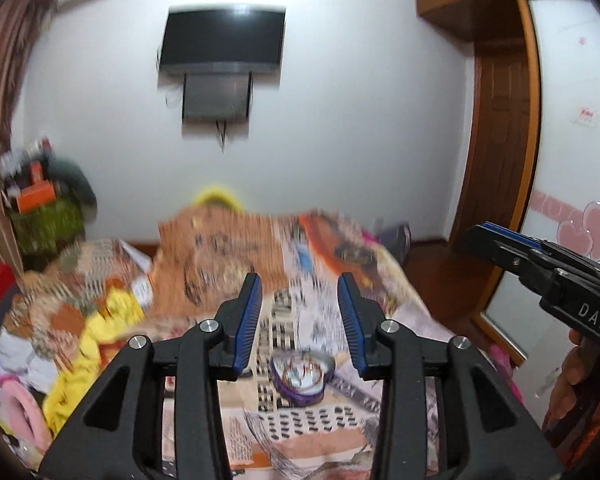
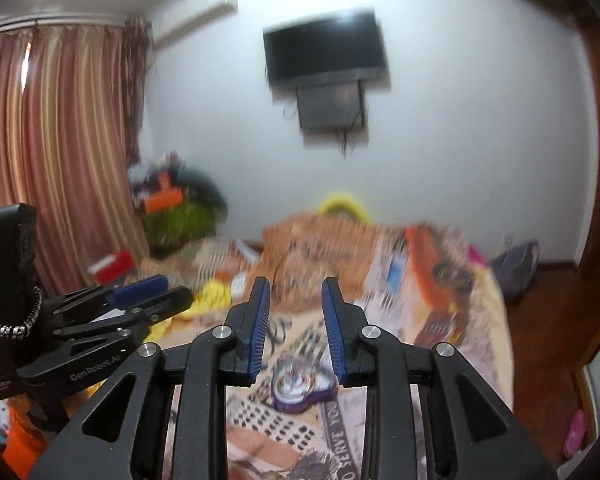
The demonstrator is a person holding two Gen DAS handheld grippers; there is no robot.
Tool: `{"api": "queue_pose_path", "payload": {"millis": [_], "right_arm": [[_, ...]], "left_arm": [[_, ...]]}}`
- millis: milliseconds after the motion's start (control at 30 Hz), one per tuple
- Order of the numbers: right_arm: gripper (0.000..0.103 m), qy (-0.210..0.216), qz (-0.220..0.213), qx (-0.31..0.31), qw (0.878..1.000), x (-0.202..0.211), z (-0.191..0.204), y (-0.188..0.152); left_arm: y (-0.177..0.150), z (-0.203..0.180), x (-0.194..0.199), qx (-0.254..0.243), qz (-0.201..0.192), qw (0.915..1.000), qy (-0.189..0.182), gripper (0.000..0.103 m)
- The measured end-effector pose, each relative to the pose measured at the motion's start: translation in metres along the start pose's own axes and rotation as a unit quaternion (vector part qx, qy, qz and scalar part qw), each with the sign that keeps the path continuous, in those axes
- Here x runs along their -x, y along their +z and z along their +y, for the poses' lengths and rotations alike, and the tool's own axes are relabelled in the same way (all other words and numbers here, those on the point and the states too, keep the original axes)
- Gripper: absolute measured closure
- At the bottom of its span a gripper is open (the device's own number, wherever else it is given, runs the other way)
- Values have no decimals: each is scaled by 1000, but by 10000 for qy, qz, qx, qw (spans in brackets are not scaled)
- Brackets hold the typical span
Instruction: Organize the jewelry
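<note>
Both grippers are hovering over the bed with nothing in them. The left gripper [image 1: 300,320] is showing its blue pads spread wide apart, and the right gripper [image 2: 296,320] is also sitting open, fingers a bit closer together but clearly not pinching anything.

The thing that matters is the purple heart-shaped jewelry box [image 1: 302,378], which is lying on the newspaper-print bedspread [image 1: 300,428] below and just ahead of the fingertips. In the left wrist view it's sitting almost dead centre under the gap between the fingers. In the right wrist view the same box [image 2: 304,384] is landing under the gap too, nudged slightly right. It looks open, with shiny stuff inside, though it's too blurry to say what. Its wider side is running roughly left to right across both views.

My guess is that either hand could drop straight down on it, and neither looks obviously nearer.

Further back, a heap of clothes is piling up along the bed's left edge, and a wall-mounted TV [image 1: 222,40] is hanging beyond.
</note>
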State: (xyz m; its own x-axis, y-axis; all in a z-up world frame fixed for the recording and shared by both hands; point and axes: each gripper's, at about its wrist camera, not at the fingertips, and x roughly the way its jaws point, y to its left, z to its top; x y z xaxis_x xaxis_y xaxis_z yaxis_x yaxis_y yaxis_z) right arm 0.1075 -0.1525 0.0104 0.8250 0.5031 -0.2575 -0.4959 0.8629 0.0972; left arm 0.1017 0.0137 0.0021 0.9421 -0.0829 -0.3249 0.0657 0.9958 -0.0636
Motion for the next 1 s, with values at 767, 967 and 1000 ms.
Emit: {"api": "queue_pose_path", "payload": {"millis": [767, 967, 1000], "right_arm": [[1, -1134, -1018, 230, 9880, 72, 40, -9], [1, -1144, -941, 235, 9887, 78, 41, -14], [1, -1145, -934, 234, 9887, 78, 41, -13]], "left_arm": [[-10, -24, 94, -183, -1112, 9922, 541, 2], [-12, -22, 97, -155, -1065, 9928, 535, 1], [-13, -23, 97, -158, -1063, 9927, 539, 1]]}}
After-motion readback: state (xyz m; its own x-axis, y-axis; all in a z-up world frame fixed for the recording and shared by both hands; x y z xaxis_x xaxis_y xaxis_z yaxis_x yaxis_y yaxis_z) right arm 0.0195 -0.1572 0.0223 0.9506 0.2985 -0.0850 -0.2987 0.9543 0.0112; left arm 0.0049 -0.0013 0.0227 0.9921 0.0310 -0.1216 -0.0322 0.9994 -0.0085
